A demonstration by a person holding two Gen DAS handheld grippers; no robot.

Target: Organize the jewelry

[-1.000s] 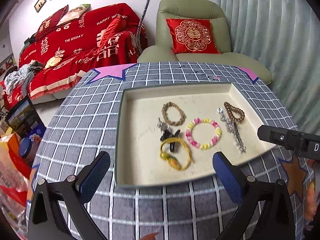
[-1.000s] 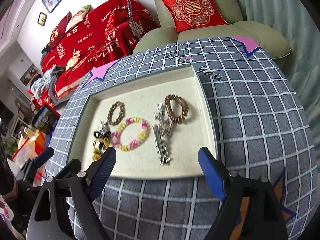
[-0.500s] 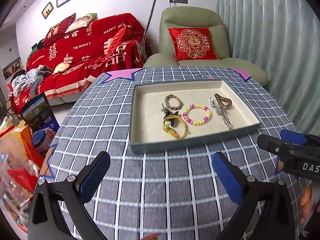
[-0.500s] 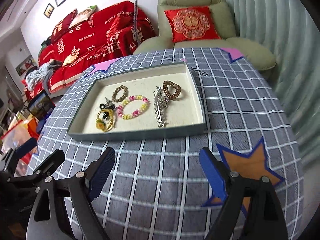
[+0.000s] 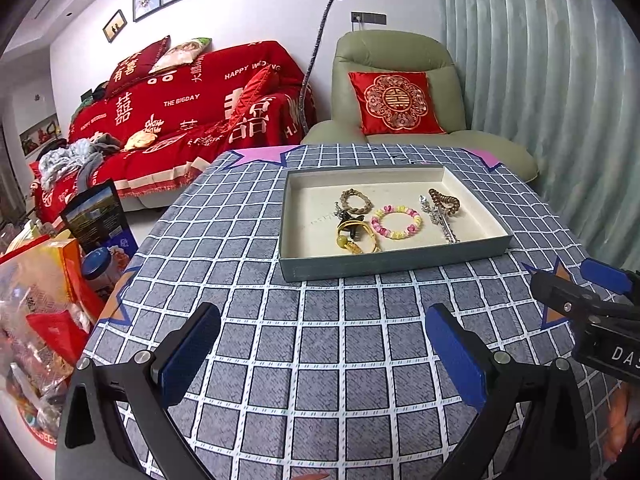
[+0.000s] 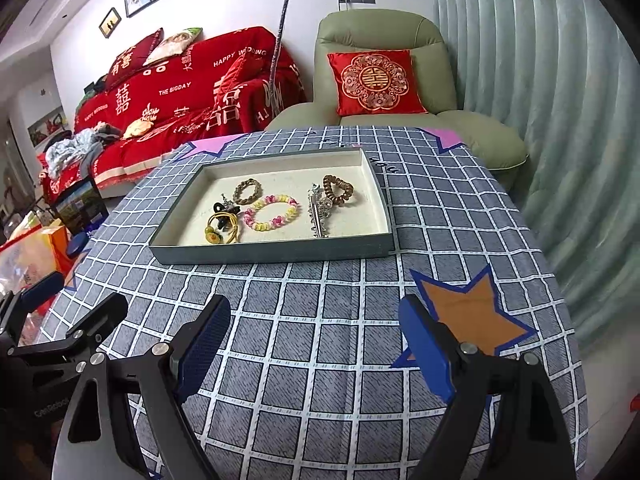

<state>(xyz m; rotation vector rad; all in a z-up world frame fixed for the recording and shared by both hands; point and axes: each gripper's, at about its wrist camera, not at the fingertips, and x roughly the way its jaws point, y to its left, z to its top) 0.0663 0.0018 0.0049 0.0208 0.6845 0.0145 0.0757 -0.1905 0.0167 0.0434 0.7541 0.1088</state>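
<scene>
A shallow grey-green tray (image 5: 394,262) (image 6: 272,254) with a cream lining sits on the checked tablecloth. In it lie a pink-and-yellow bead bracelet (image 5: 396,222) (image 6: 271,213), a brown bead bracelet (image 5: 355,201) (image 6: 247,191), a coiled brown hair tie (image 5: 444,200) (image 6: 338,189), a silver hair clip (image 5: 442,222) (image 6: 318,212) and a yellow bangle with a black clip (image 5: 356,236) (image 6: 220,228). My left gripper (image 5: 324,356) is open and empty, well short of the tray. My right gripper (image 6: 316,348) is open and empty too, near the front edge.
An orange star patch (image 6: 470,314) lies on the cloth by the right finger. Bags and boxes (image 5: 44,280) stand on the floor to the left. A red sofa (image 5: 192,112) and a green armchair (image 5: 394,92) are beyond the table. Curtains (image 5: 552,100) hang on the right.
Both grippers have drawn back from the tray toward the table's near edge, so the tray now looks smaller and farther off. The jewelry has not moved. Both stay open.
</scene>
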